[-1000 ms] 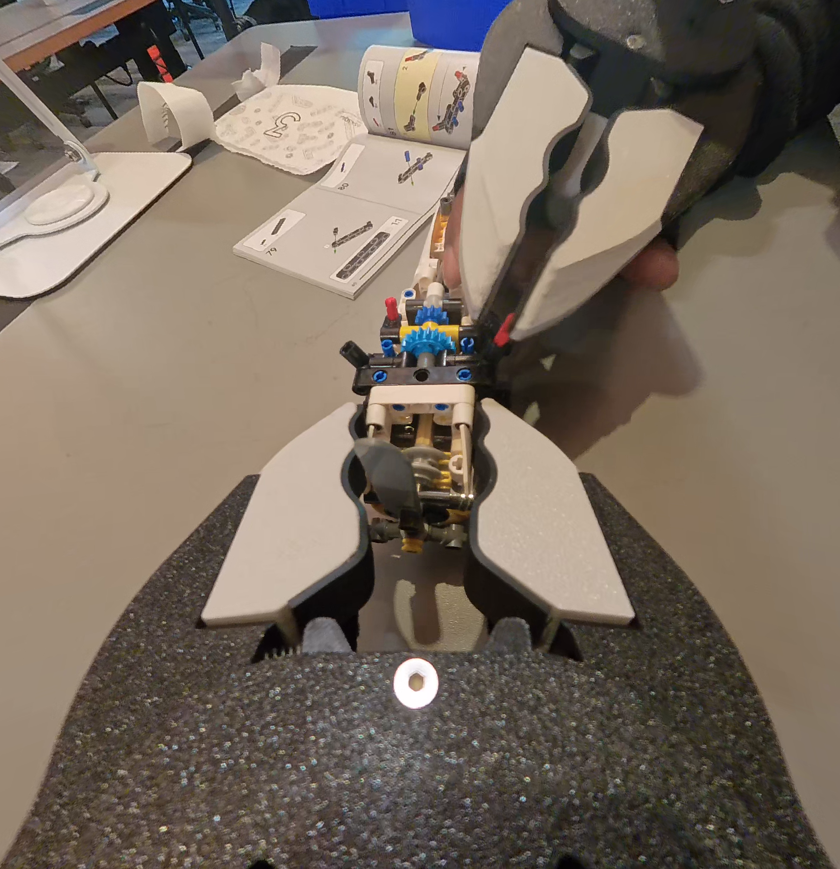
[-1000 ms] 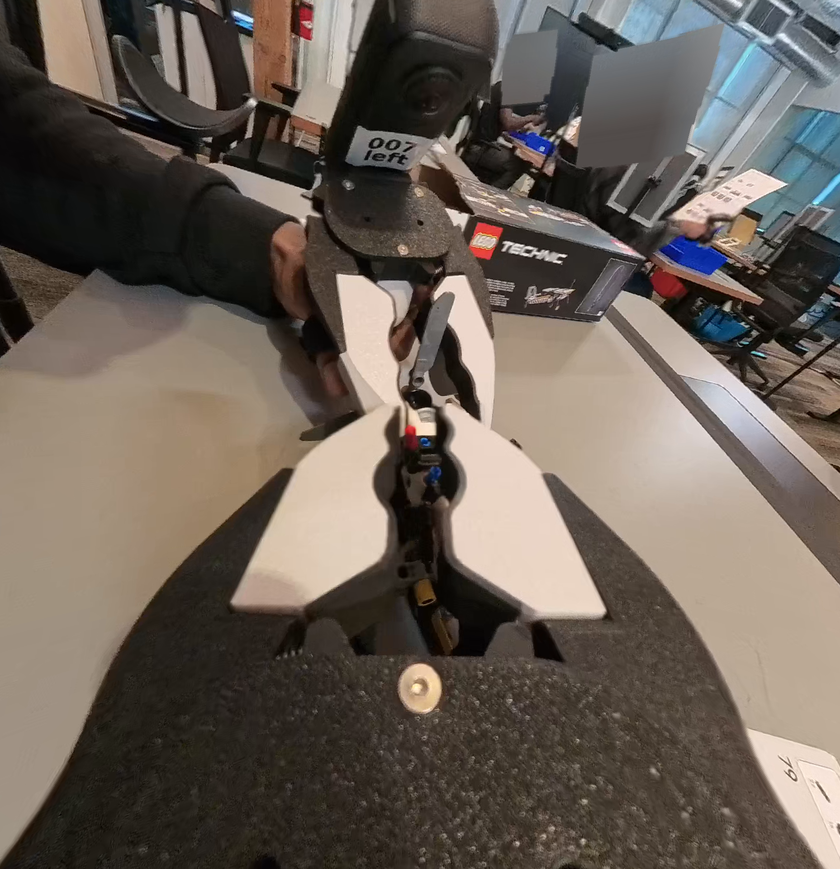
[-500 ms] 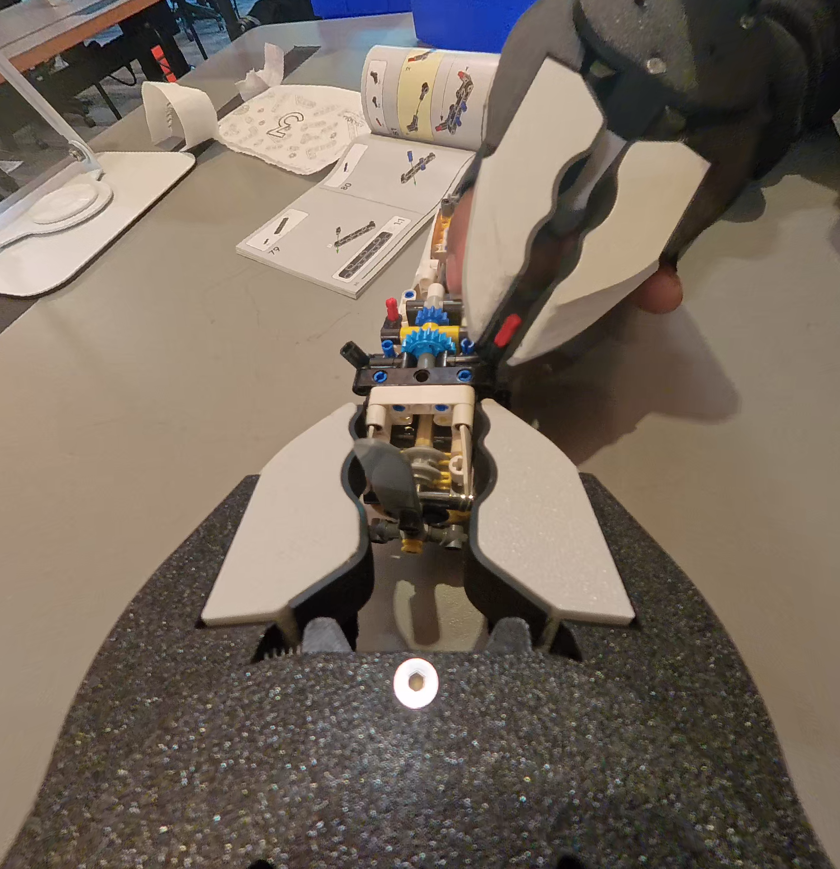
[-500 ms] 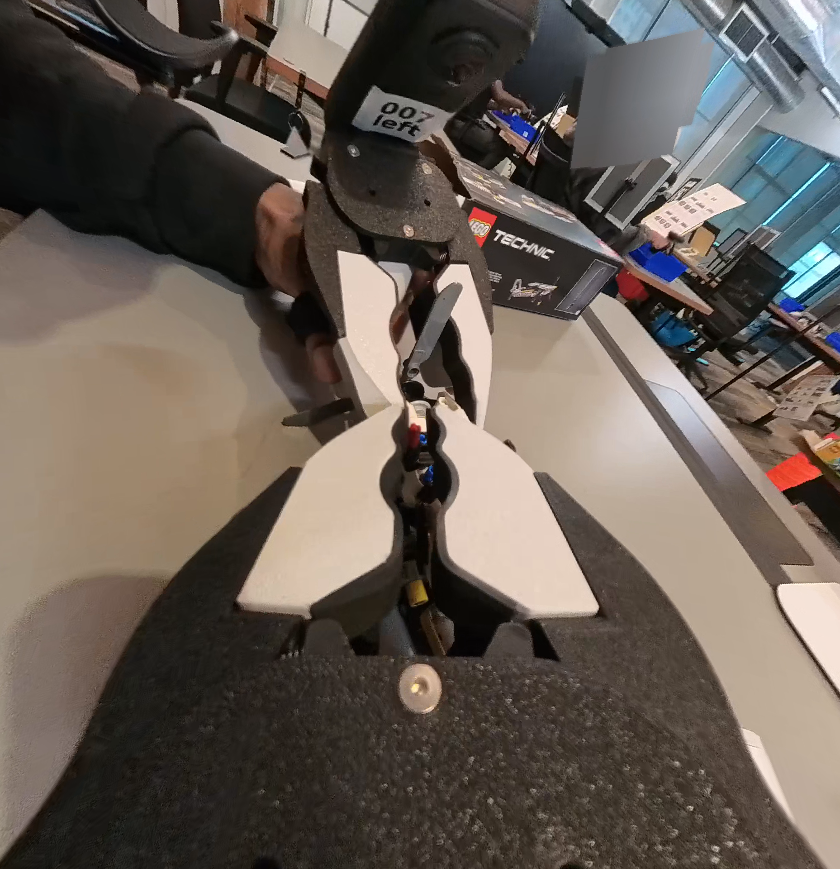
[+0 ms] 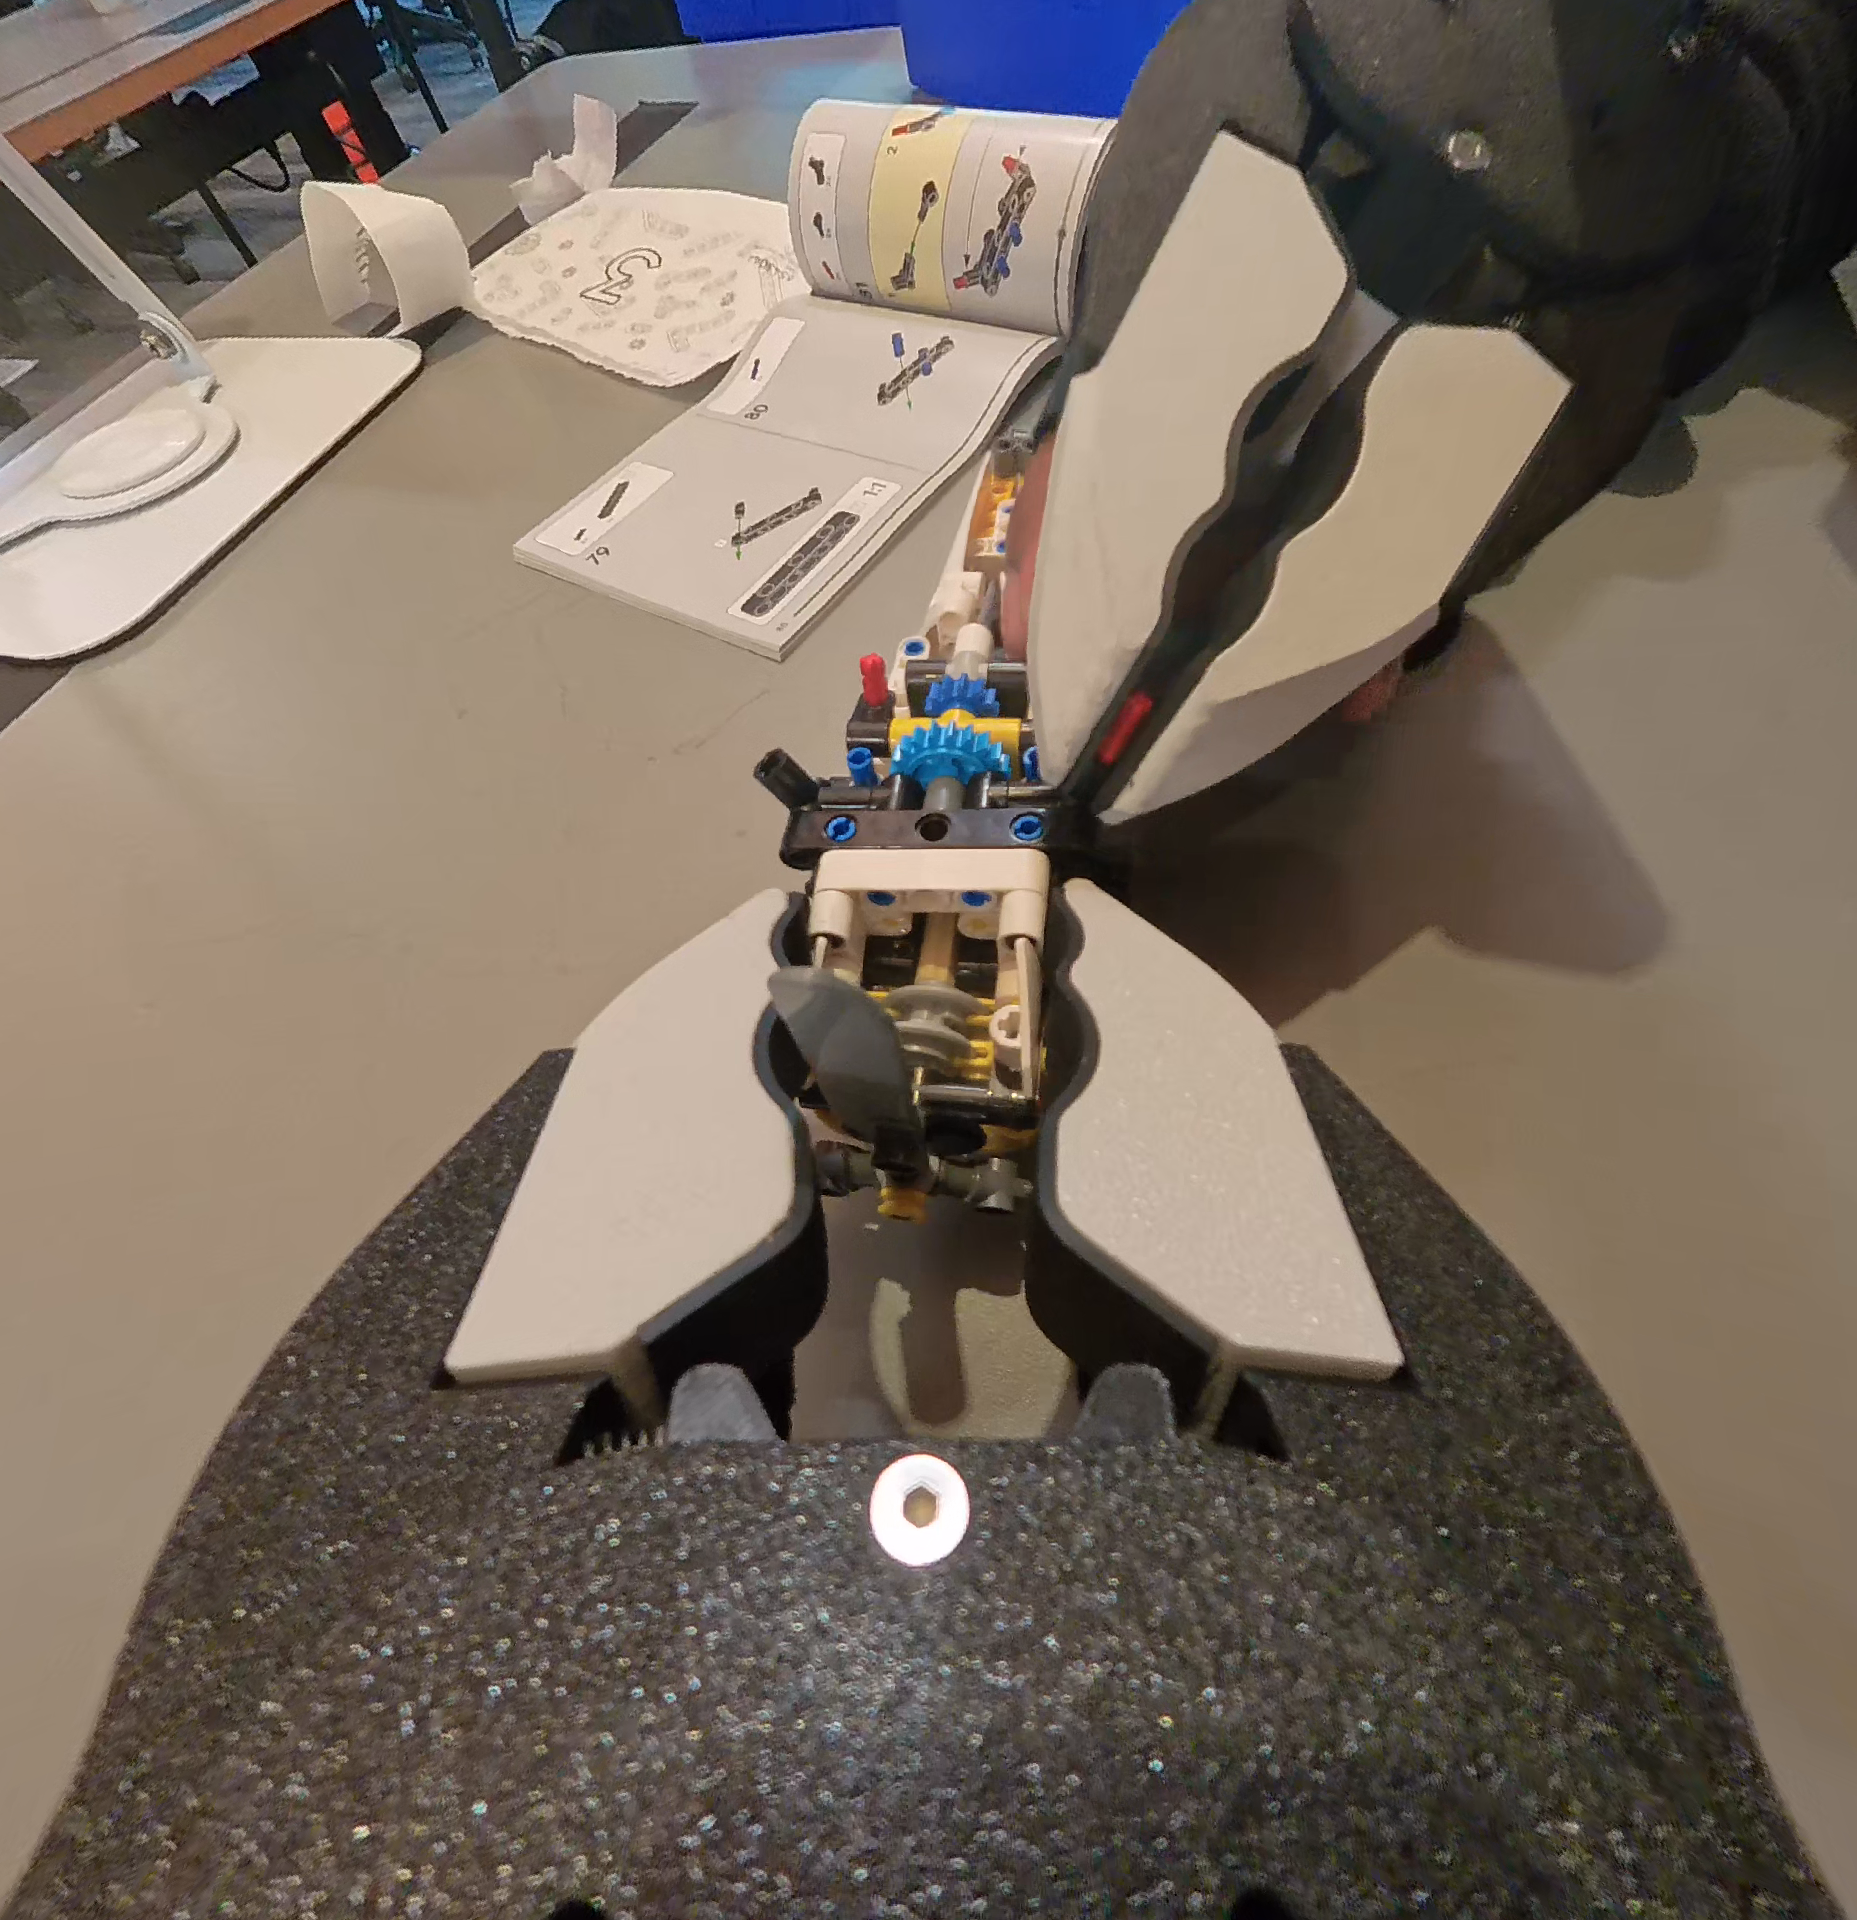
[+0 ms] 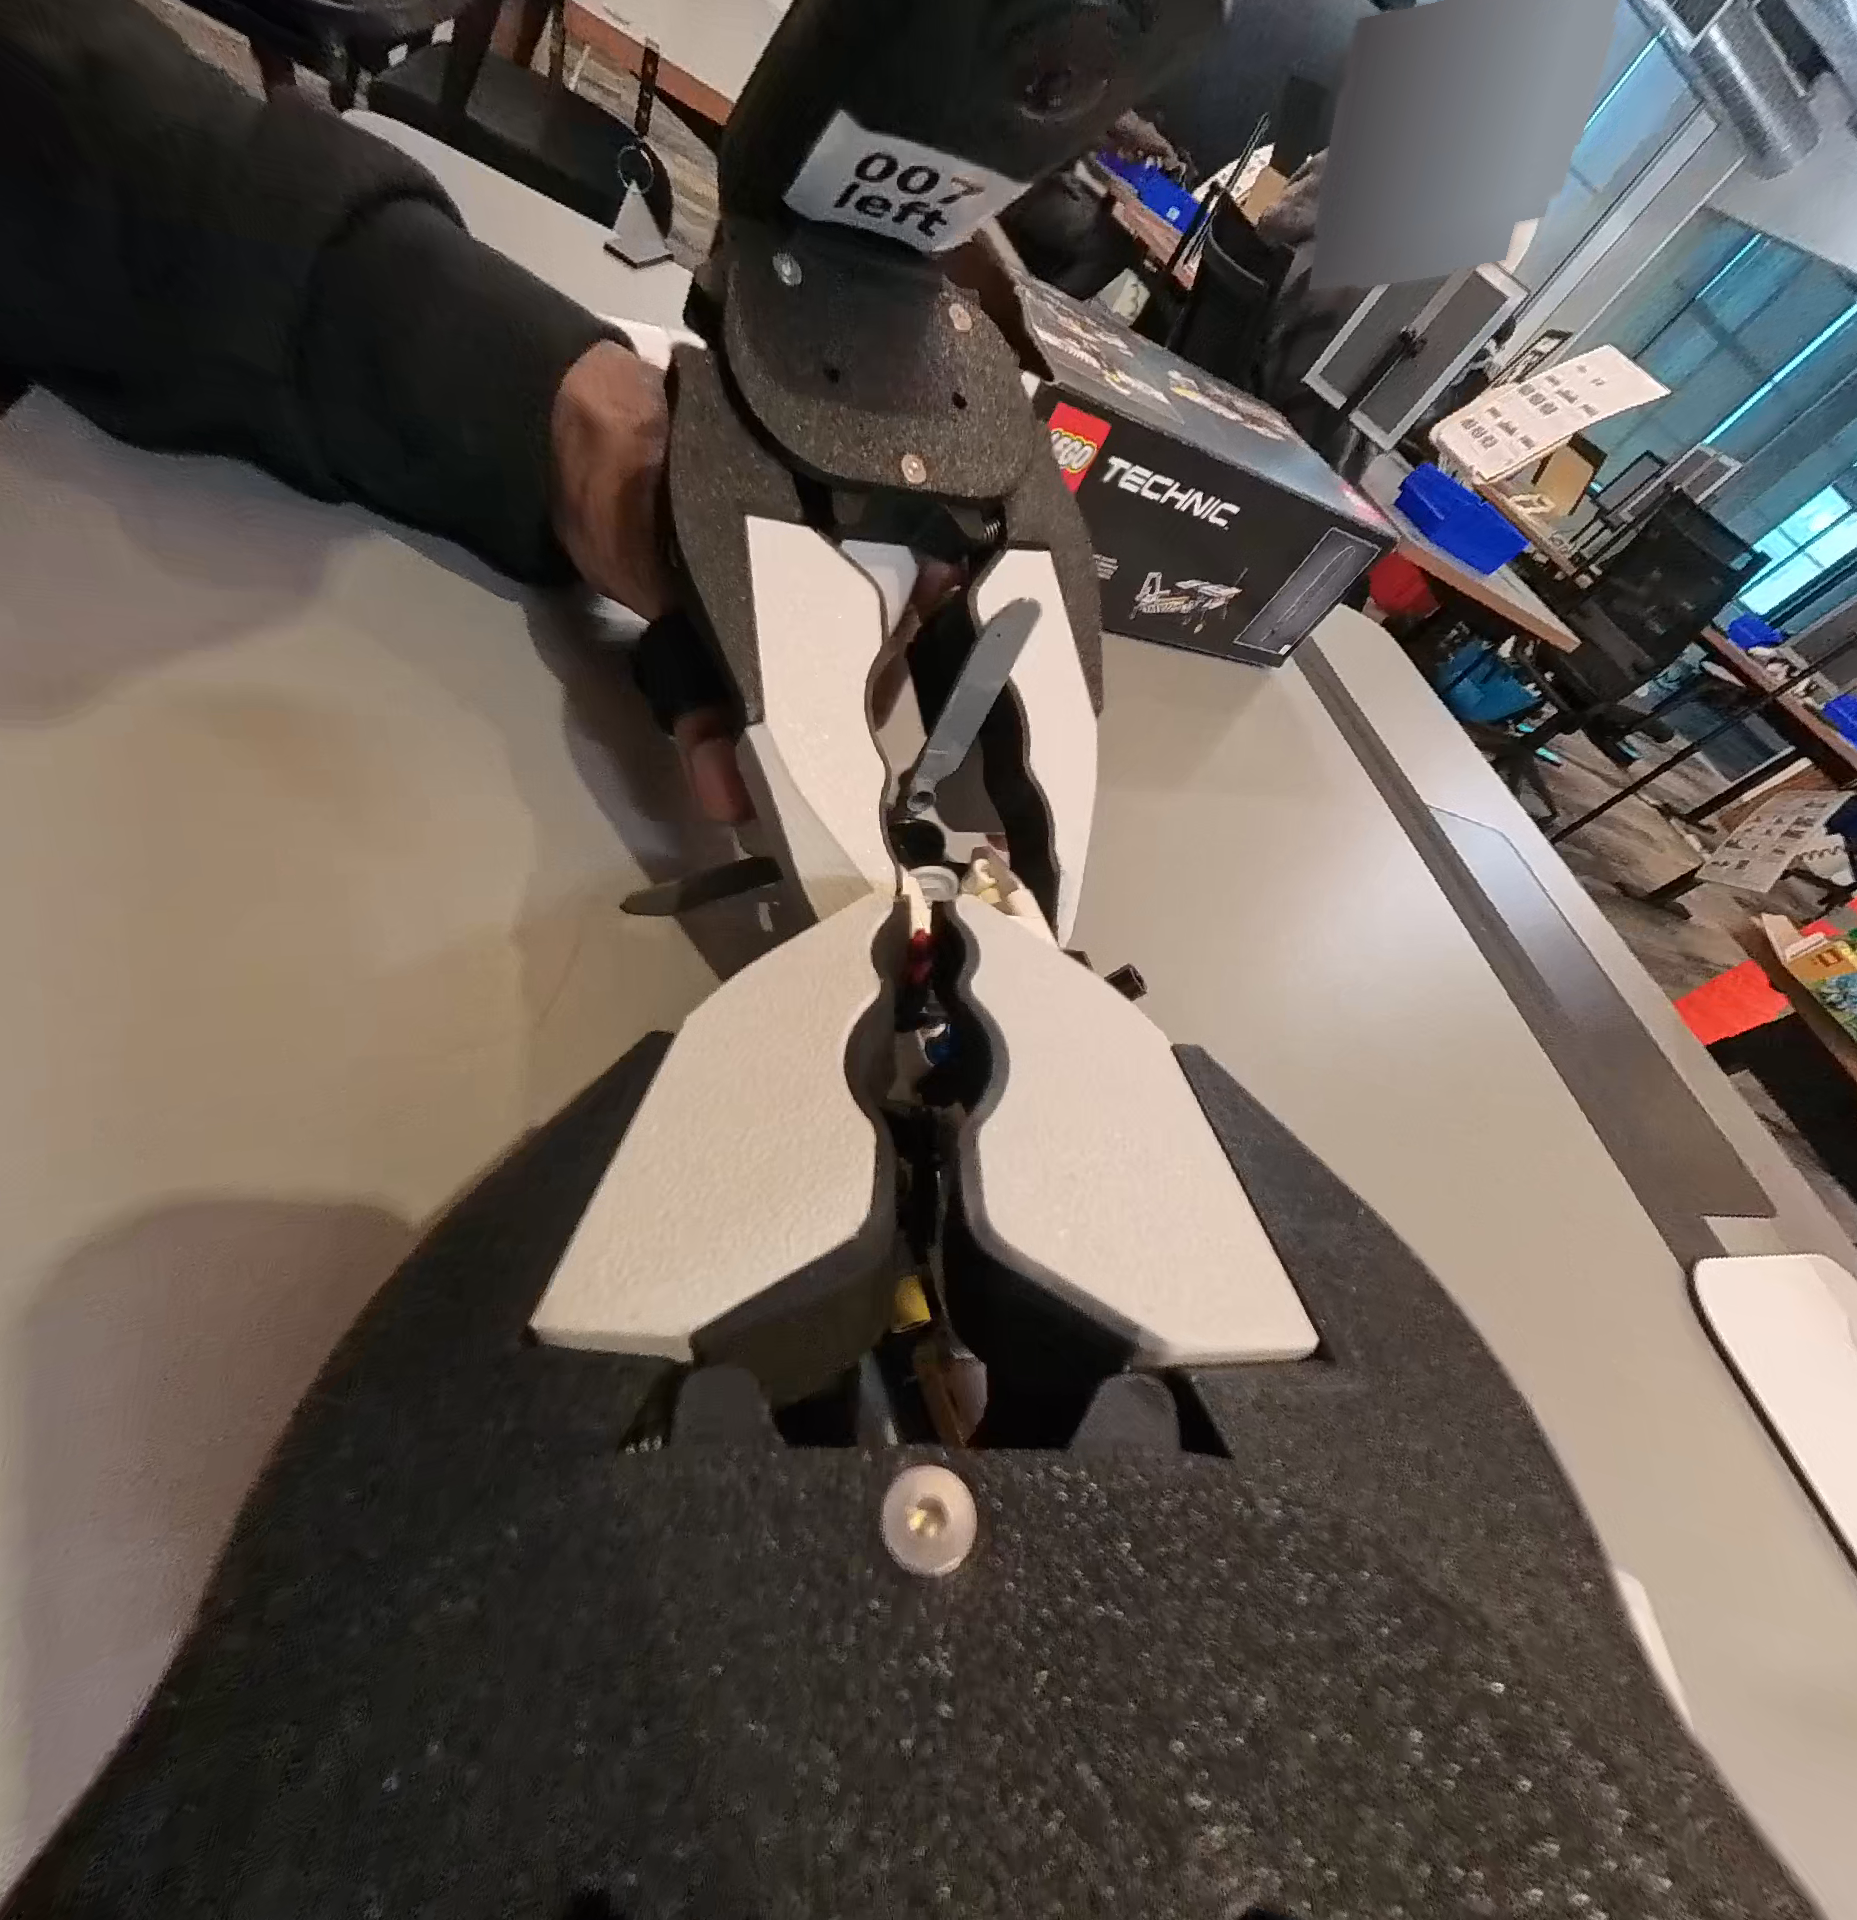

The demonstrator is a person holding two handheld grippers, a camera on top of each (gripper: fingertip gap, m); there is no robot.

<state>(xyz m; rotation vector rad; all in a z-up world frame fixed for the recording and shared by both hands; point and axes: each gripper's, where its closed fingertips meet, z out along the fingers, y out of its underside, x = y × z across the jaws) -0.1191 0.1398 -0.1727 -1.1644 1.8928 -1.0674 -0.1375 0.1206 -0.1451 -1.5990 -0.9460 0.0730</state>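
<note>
Sleeve and hand come in from the left of the right wrist view, wrapped round the handle of the left gripper, which lies low over the grey bench and points along it. We see its fingers clamped on the sides of a brick-built model, the near end with a grey propeller blade sitting between them. The model's long axis runs straight away from that gripper, past a white frame and two blue gears, toward the far end, which is mostly hidden.

Further right, the right gripper comes down steeply from the upper right onto the model's right flank, its jaws drawn nearly together on a small red piece (we cannot make out the tips themselves where they meet the black beam). A fingertip shows behind it.

On the bench to the left lie a white tray, a torn paper bag and an open instruction booklet. In the right wrist view a dark product box stands beyond the left gripper, with other desks, blue bins and tall windows in the room behind.
</note>
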